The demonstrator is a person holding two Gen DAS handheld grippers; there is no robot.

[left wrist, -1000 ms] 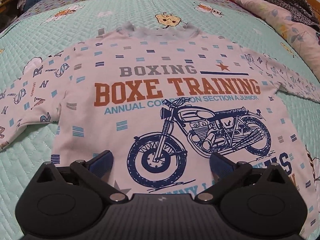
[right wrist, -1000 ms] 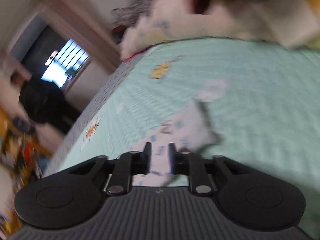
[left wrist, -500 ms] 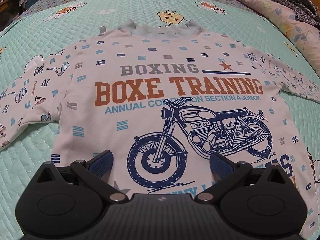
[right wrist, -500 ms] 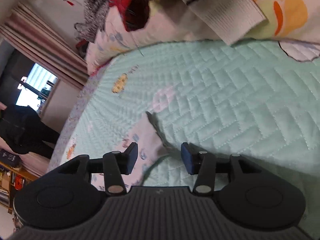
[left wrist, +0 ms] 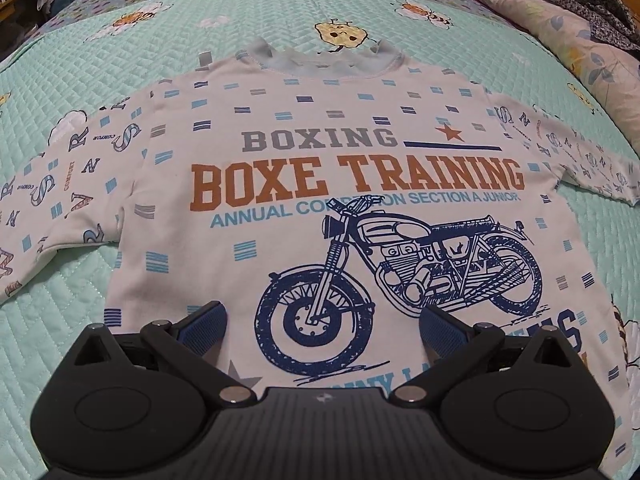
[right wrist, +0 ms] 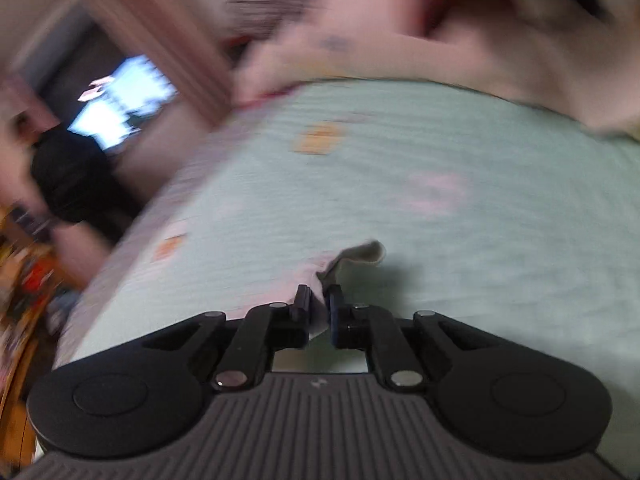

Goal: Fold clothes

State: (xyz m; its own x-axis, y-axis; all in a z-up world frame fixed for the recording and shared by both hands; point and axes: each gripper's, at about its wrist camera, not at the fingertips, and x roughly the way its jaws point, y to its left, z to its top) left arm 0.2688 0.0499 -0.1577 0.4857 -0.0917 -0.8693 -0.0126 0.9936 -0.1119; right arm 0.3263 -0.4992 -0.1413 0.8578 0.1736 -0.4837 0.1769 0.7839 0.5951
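Printed sweatshirt (left wrist: 320, 184) flat on quilted bed (left wrist: 72, 320).
Left gripper (left wrist: 322, 326) spread above hem; right gripper (right wrist: 318, 304), just closing, pinching soft cuff (right wrist: 356, 254), seen only there.

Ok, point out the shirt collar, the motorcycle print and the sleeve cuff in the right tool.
collar (left wrist: 320, 62): left wrist view, middle of the grey neckband.
motorcycle print (left wrist: 404, 264): left wrist view, on the engine.
sleeve cuff (right wrist: 360, 254): right wrist view, on the cuff's end beyond the right tool (right wrist: 318, 306).

A quilted mint bedspread (left wrist: 280, 12) with cartoon prints covered the bed; a floral pillow (left wrist: 532, 12) lay along its right edge, dark patterned fabric (left wrist: 580, 4) heaped upon it
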